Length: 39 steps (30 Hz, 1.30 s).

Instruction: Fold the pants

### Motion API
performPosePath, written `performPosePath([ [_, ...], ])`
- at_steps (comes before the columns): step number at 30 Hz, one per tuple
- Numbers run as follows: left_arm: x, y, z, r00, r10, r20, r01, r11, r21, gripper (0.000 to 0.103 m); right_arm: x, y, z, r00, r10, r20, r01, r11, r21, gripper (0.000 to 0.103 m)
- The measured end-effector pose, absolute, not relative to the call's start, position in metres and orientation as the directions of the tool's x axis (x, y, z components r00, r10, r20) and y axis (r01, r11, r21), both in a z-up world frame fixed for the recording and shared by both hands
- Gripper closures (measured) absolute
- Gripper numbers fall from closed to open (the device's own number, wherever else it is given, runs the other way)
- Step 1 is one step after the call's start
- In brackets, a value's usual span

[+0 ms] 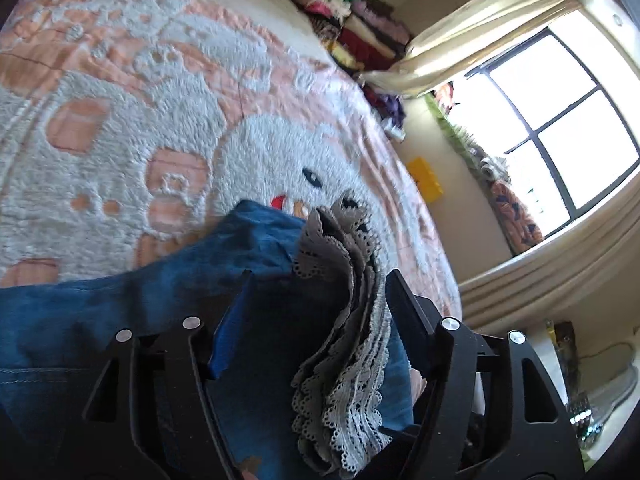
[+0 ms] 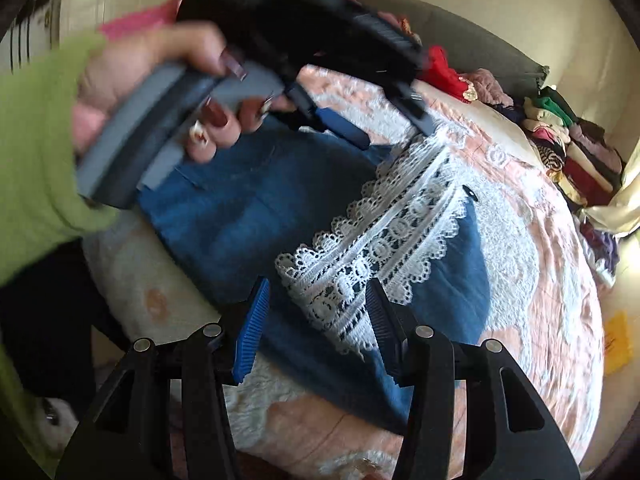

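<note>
**On the bed, lace may slip**

Through the left wrist view, my left tongs (image 1: 320,304) stand wide around the jeans' (image 1: 120,312) bunched lace trim (image 1: 344,320), not clamped; I fear it slides out.

From the right wrist view, my right tongs (image 2: 316,320) gape over the jeans lying on the bed blanket (image 2: 520,240), holding nothing; closing could snag lace only.

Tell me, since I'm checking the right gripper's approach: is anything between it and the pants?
Nothing visible. The right gripper is open right over the pants, its fingers either side of the white lace trim, which belongs to the pants.
</note>
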<state>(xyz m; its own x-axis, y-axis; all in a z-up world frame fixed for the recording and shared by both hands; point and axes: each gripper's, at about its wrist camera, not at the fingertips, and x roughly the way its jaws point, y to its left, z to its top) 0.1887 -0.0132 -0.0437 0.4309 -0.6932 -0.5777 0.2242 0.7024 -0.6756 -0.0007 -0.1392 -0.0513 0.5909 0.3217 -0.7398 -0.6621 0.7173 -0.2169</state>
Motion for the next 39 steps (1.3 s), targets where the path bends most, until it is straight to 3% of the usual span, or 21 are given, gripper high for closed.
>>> performPosePath([
  [4,0.197,-0.031,-0.051,0.387,-0.697,-0.604,0.22,0.706,-0.674,0.043,0.012,-0.137,-0.072,0.597,0.26,-0.759,-0.635,0.731,-0.249,0.057],
  [5,0.2,-0.035,-0.052,0.376,-0.697,-0.61,0.22,0.707,-0.672,0.043,0.015,-0.141,-0.073,0.587,0.28,-0.76,-0.635,0.742,-0.217,0.061],
  [7,0.205,-0.042,-0.055,0.37,-0.692,-0.619,0.213,0.712,-0.669,0.045,0.019,-0.148,-0.072,0.568,0.318,-0.759,-0.633,0.758,-0.157,0.079],
  [8,0.207,-0.046,-0.056,0.366,-0.689,-0.625,0.213,0.716,-0.665,0.047,0.021,-0.152,-0.07,0.561,0.337,-0.756,-0.634,0.762,-0.131,0.082],
  [9,0.209,-0.05,-0.056,0.364,-0.686,-0.63,0.214,0.72,-0.661,0.063,0.022,-0.156,-0.067,0.552,0.356,-0.754,-0.635,0.765,-0.103,0.084],
  [10,0.211,-0.054,-0.057,0.354,-0.694,-0.627,0.219,0.713,-0.666,0.089,0.025,-0.16,-0.064,0.54,0.38,-0.751,-0.636,0.768,-0.068,0.088],
  [11,0.212,-0.057,-0.056,0.351,-0.695,-0.628,0.221,0.713,-0.666,0.095,0.027,-0.167,-0.06,0.528,0.41,-0.743,-0.637,0.77,-0.028,0.088],
  [17,0.197,-0.039,-0.031,0.407,-0.731,-0.548,0.277,0.67,-0.688,0.095,0.024,-0.195,-0.025,0.458,0.622,-0.634,-0.683,0.704,0.197,0.088],
  [20,0.186,-0.022,-0.026,0.437,-0.727,-0.53,0.282,0.67,-0.687,0.095,0.023,-0.182,-0.024,0.434,0.635,-0.64,-0.725,0.668,0.171,0.088],
  [29,0.183,0.014,-0.063,0.45,-0.668,-0.593,0.184,0.719,-0.67,0.094,0.034,-0.132,-0.055,0.372,0.565,-0.737,-0.776,0.624,0.087,0.088],
  [35,0.188,0.019,-0.068,0.471,-0.676,-0.567,0.191,0.705,-0.683,0.093,0.031,-0.127,-0.058,0.352,0.586,-0.729,-0.77,0.624,0.13,0.077],
  [39,0.191,0.022,-0.072,0.473,-0.658,-0.585,0.178,0.722,-0.668,0.091,0.022,-0.149,-0.046,0.337,0.65,-0.681,-0.758,0.616,0.214,0.06],
])
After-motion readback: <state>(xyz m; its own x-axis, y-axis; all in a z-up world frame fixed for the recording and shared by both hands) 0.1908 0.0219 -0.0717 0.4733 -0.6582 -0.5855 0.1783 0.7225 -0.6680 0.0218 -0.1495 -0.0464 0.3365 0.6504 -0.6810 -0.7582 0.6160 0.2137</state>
